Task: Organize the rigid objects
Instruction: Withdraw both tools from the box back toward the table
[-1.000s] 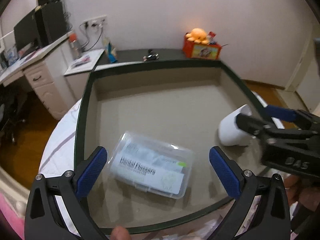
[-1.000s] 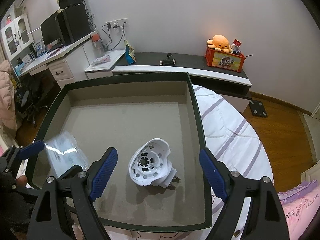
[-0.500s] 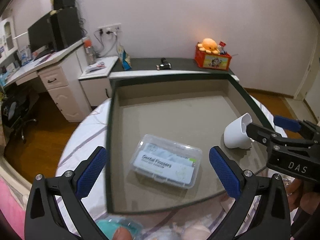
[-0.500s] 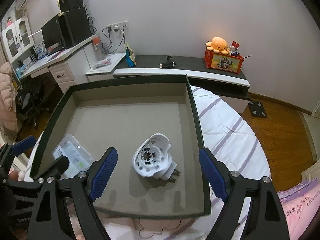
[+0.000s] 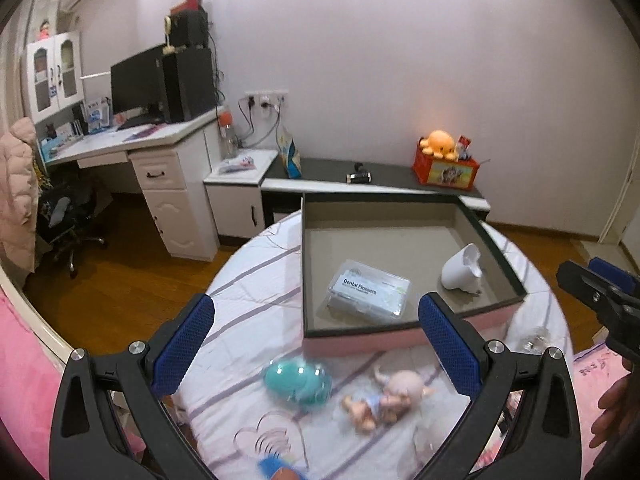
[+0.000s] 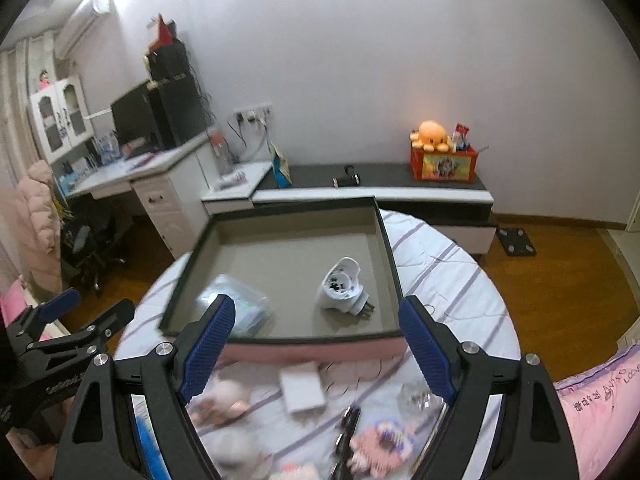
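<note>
A shallow box with dark rim (image 5: 304,264) (image 6: 386,240) and pink outer wall sits on a striped round bed. Inside lie a clear dental flosser case (image 5: 368,292) (image 6: 240,304) and a white plug adapter (image 5: 462,268) (image 6: 342,284). My left gripper (image 5: 316,340) is open and empty, held above the bed in front of the box. My right gripper (image 6: 316,344) is open and empty, also in front of the box. Loose on the bed are a teal round toy (image 5: 298,378), a small doll (image 5: 384,396) and a white flat block (image 6: 302,388).
More small items lie blurred on the bed near the right gripper: a clear crystal piece (image 6: 416,396), a dark stick-like object (image 6: 346,428), a pink item (image 6: 380,444). A desk (image 5: 132,148) and low cabinet (image 5: 372,182) stand beyond the bed.
Both grippers have pulled back and risen away from the box. The box now looks smaller and the bed with loose toys has come into view. Both stay open.
</note>
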The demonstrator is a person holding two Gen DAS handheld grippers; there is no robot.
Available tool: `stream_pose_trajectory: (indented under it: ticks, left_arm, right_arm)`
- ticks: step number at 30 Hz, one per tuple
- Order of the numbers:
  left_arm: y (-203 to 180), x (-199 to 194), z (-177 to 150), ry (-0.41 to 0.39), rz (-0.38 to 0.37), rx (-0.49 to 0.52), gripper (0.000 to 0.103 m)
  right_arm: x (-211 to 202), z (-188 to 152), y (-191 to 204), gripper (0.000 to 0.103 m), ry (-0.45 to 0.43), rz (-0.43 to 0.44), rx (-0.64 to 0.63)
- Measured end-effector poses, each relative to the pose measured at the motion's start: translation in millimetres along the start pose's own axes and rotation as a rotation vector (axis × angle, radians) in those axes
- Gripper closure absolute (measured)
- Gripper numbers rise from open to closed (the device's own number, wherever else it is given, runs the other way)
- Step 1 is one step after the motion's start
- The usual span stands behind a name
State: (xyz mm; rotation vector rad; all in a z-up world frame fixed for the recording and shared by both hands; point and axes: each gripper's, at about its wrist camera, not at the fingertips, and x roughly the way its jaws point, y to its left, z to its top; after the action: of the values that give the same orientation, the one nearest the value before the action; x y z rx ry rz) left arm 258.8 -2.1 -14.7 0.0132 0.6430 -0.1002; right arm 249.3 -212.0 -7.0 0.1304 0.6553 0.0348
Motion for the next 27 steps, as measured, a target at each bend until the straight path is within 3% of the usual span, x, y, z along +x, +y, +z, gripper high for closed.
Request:
stream_pose_trajectory:
  ticks: [11, 27]
  left_arm:
    - [4.1, -82.7, -40.3, -0.107, -0.022, -0.007, 0.0]
    - [-10.8, -129.0, -84.4, -0.06, 0.037, 0.024, 0.0]
  right_arm:
    - [-76.9, -47.9, 12.3, 0.018, -0.068, 0.01, -0.015]
    - [-123.3, -107.7, 8.6, 0.018, -0.063, -0.021, 0.014]
